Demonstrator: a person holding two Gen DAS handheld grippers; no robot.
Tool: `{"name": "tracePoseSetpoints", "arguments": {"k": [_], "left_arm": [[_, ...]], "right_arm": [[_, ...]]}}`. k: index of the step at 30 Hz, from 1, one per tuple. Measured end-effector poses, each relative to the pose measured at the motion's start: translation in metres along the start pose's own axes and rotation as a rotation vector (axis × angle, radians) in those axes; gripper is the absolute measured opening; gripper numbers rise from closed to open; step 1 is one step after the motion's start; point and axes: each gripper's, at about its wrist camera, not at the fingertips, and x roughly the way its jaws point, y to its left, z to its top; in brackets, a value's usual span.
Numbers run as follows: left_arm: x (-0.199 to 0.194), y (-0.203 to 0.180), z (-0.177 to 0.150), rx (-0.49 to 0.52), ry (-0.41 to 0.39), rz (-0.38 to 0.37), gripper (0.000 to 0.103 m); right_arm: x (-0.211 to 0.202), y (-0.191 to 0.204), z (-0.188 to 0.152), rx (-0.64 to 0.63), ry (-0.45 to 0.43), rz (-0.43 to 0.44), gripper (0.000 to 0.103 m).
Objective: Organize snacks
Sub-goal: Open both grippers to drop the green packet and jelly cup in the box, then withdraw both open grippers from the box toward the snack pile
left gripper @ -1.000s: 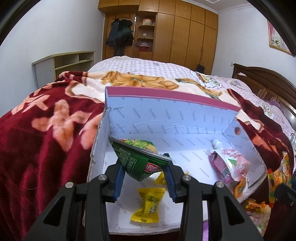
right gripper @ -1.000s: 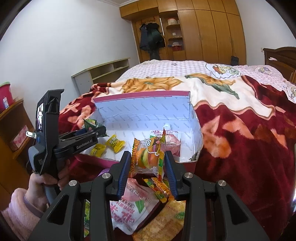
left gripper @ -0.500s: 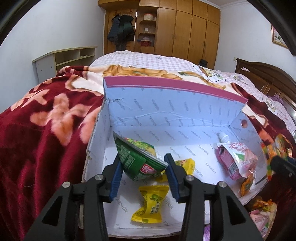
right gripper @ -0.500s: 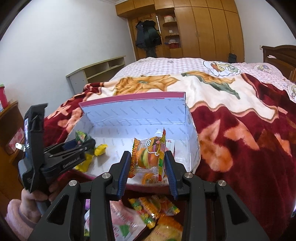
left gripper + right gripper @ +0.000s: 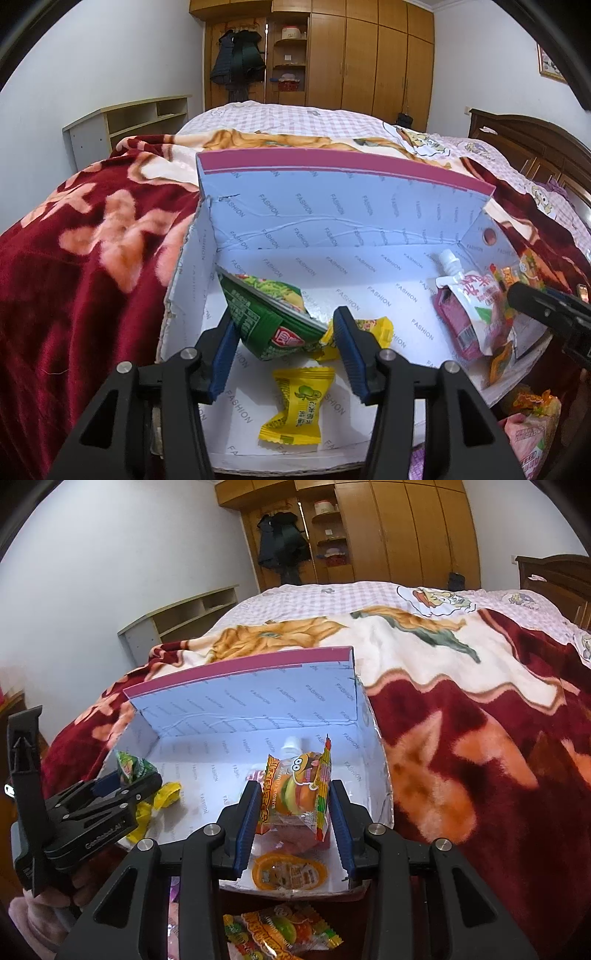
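Still pinched, the light, crinkly burger-gummy packet (image 5: pixel 295 794) suits mid-body grasping by the right gripper (image 5: pixel 293 823); the left gripper (image 5: pixel 282 350), its jaws just widened, looses the soft green snack bag (image 5: pixel 266 317) at 9 o'clock in the white printed cardboard box (image 5: pixel 332 206).

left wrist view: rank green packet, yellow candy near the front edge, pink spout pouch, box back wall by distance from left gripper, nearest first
1. Green packet: between the left gripper jaws, which have just been opening.
2. Yellow candy: just below the fingertips, on the box floor near the front edge.
3. Pink spout pouch: off to the right, by the box's right wall.
4. Box back wall: farthest, standing behind everything.
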Motion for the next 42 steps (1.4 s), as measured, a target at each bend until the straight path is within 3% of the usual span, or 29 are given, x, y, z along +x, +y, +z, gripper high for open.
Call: {"name": "tracePoseSetpoints", "arguments": {"k": [7,14,17,28,42], "left_arm": [[0.001,-0.001,0.000,0.002,0.001,0.001,0.055],[0.001,-0.001,0.000,0.003,0.001,0.002,0.055],[0.000,-0.001,0.000,0.003,0.001,0.001,0.055],[-0.010,0.003,-0.002,-0.019,-0.001,0.021,0.056],[-0.059,0.000,-0.014,-0.002,-0.023,-0.009,0.056]], "right_arm": [[0.004,0.006,0.003,-0.016,-0.011,0.018,0.039],[-0.003,0.010,0.002,-0.034,-0.049,0.007,0.055],[-0.009,0.011,0.003,-0.035,-0.068,0.015,0.058],[-0.029,0.020,-0.010,-0.049,-0.062,0.029,0.058],[-0.060,0.033,-0.036,-0.064,-0.062,0.049,0.058]]}}
